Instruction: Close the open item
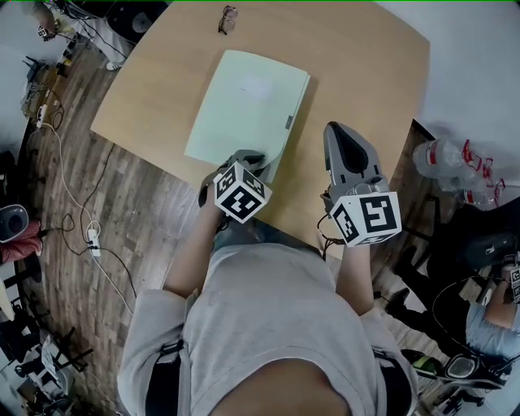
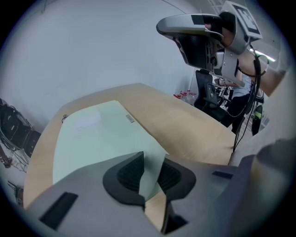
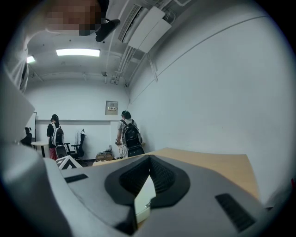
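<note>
Pale green folder (image 1: 244,106) lies flat and closed on the wooden counter (image 1: 366,65), with both grippers at its near end.

The left gripper (image 1: 249,159) sits at the folder's near corner, its jaws slightly spread with that corner (image 2: 155,162) in the narrow gap. Whether the pads touch the cover is hard to tell, though they seem clear of it. The right gripper (image 1: 335,130) is just beside the folder's right edge, above bare counter, with its jaws pressed together at the tips and gripping nothing. A pair of glasses (image 1: 228,18) rests near the counter's far edge.
</note>
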`<state>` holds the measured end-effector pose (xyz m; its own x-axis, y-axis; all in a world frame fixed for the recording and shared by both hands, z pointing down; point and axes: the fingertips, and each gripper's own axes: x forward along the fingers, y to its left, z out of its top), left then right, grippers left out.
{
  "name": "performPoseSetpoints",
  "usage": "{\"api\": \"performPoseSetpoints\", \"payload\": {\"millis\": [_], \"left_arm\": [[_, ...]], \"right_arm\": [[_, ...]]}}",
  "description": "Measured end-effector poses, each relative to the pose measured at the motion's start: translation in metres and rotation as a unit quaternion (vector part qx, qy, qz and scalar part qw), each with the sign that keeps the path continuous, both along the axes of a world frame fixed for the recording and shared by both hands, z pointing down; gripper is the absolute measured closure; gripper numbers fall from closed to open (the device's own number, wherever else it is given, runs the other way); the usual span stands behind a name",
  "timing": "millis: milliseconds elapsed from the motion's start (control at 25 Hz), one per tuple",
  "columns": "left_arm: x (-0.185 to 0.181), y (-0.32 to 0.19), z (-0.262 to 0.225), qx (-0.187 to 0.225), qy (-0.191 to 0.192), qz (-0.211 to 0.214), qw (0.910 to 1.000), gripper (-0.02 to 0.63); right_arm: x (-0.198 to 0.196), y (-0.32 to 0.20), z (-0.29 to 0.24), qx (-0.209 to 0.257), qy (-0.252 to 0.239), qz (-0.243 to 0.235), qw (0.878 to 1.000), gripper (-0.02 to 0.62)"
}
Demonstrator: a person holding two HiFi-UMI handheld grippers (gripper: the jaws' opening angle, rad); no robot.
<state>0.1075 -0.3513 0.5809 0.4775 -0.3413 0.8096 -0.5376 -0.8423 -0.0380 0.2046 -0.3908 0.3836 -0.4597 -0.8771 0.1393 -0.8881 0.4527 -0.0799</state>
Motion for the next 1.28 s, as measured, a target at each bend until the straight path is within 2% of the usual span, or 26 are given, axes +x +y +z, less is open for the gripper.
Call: {"api": "performPoseSetpoints", "payload": {"millis": [160, 440, 640, 720, 800, 960, 1080, 1280], "left_arm": [[0.000, 0.004, -0.001, 0.023, -0.016, 0.022, 0.9994, 0.537], [0.006, 0.007, -0.005, 0.121, -0.053, 0.068, 0.9889, 0.499], [0.011, 0.018, -0.007, 0.113, -0.028, 0.091, 0.9890, 0.427], [0.011, 0.026, -0.006, 0.100, -0.009, 0.101, 0.9899, 0.370], [0.011, 0.033, -0.008, 0.088, 0.016, 0.103, 0.9907, 0.341], [0.006, 0.037, -0.030, 0.085, 0.094, 0.073, 0.9893, 0.344], [-0.002, 0.034, -0.059, 0.091, 0.173, 0.031, 0.9802, 0.410], [-0.028, 0.023, -0.113, 0.124, 0.267, -0.032, 0.9553, 0.538]], "right_arm": [[0.000, 0.005, -0.002, 0.004, 0.001, -0.002, 1.000, 0.587], [0.001, 0.009, -0.004, 0.007, -0.006, -0.020, 1.000, 0.588], [-0.009, 0.013, -0.006, 0.010, 0.000, -0.032, 0.999, 0.588], [-0.015, 0.019, -0.008, 0.011, 0.005, -0.028, 1.000, 0.588], [-0.018, 0.025, -0.009, 0.011, 0.007, -0.019, 1.000, 0.588], [-0.022, 0.038, -0.012, 0.009, 0.007, 0.005, 1.000, 0.586], [-0.026, 0.050, -0.013, 0.008, 0.008, 0.022, 1.000, 0.586], [-0.036, 0.070, -0.019, 0.014, 0.010, 0.045, 0.999, 0.586]]}}
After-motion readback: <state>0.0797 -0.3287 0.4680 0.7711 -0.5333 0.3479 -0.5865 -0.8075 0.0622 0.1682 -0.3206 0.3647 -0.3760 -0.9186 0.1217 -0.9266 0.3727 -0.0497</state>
